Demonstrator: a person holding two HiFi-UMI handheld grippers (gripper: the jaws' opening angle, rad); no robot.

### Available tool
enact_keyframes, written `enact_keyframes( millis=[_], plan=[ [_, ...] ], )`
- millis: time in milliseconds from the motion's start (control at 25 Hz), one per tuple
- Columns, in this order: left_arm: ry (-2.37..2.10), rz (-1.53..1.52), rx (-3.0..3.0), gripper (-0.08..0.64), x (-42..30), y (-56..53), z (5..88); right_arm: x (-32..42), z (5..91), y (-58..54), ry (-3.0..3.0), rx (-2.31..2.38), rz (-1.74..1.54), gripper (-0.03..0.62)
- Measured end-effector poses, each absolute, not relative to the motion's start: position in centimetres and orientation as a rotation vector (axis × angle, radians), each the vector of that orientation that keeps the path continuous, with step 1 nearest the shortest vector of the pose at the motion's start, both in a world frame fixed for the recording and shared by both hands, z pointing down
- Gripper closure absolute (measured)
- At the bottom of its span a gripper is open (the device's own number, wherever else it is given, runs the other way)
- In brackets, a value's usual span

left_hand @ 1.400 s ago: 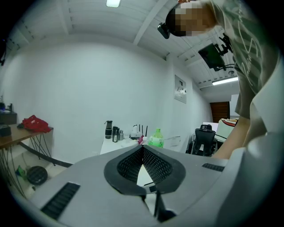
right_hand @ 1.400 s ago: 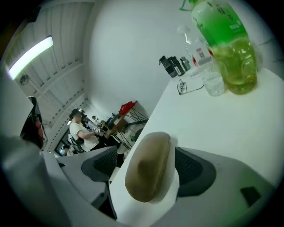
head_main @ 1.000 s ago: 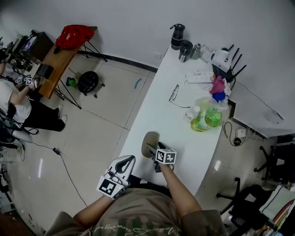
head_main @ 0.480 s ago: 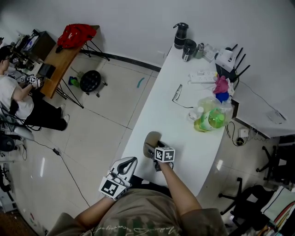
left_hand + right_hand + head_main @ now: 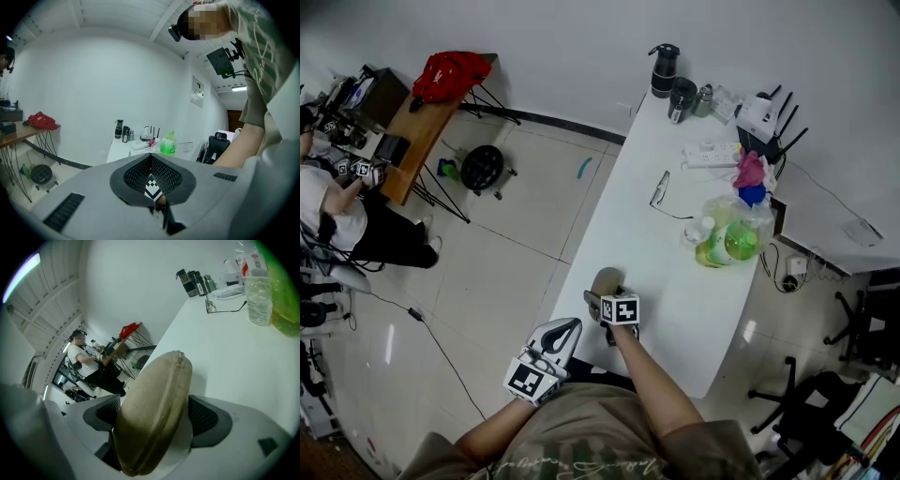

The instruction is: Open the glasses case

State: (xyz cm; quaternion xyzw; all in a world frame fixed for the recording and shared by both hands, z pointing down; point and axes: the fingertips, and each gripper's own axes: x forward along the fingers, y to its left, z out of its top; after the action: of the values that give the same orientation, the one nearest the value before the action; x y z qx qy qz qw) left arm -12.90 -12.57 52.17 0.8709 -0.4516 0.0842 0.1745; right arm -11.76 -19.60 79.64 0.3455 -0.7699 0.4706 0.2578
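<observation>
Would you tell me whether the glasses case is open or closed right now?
Closed. In the right gripper view the glasses case shows both halves together, with its zip seam running unbroken along the edge.

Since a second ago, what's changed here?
The right gripper shifted a little left, farther onto the glasses case, and its jaws have just been opening with the case between them. The left gripper stayed shut where it was; the case and the glasses kept their places.
</observation>
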Motion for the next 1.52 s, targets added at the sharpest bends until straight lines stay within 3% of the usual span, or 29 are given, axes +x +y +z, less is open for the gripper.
enact_keyframes(
  millis=[600,720,1080,1520],
  plan=[
    [-1.299,0.244,2.446,0.554,-15.1,-13.4,52.4,-14.5,80.7,-19.9,-2.035,1.023,1.187,0.149],
    [-1.308,0.243,2.436,0.554,-15.9,-13.1,52.6,-14.8,80.4,-19.1,-2.043,0.977,1.197,0.252],
    [-1.327,0.194,2.427,0.554,-17.5,-12.1,52.3,-14.1,79.6,-18.6,-2.148,0.968,1.179,0.276],
    [-1.22,0.048,2.504,0.554,-17.1,-12.8,50.1,-10.3,63.1,-18.0,-2.618,1.092,1.287,0.279]
  ],
)
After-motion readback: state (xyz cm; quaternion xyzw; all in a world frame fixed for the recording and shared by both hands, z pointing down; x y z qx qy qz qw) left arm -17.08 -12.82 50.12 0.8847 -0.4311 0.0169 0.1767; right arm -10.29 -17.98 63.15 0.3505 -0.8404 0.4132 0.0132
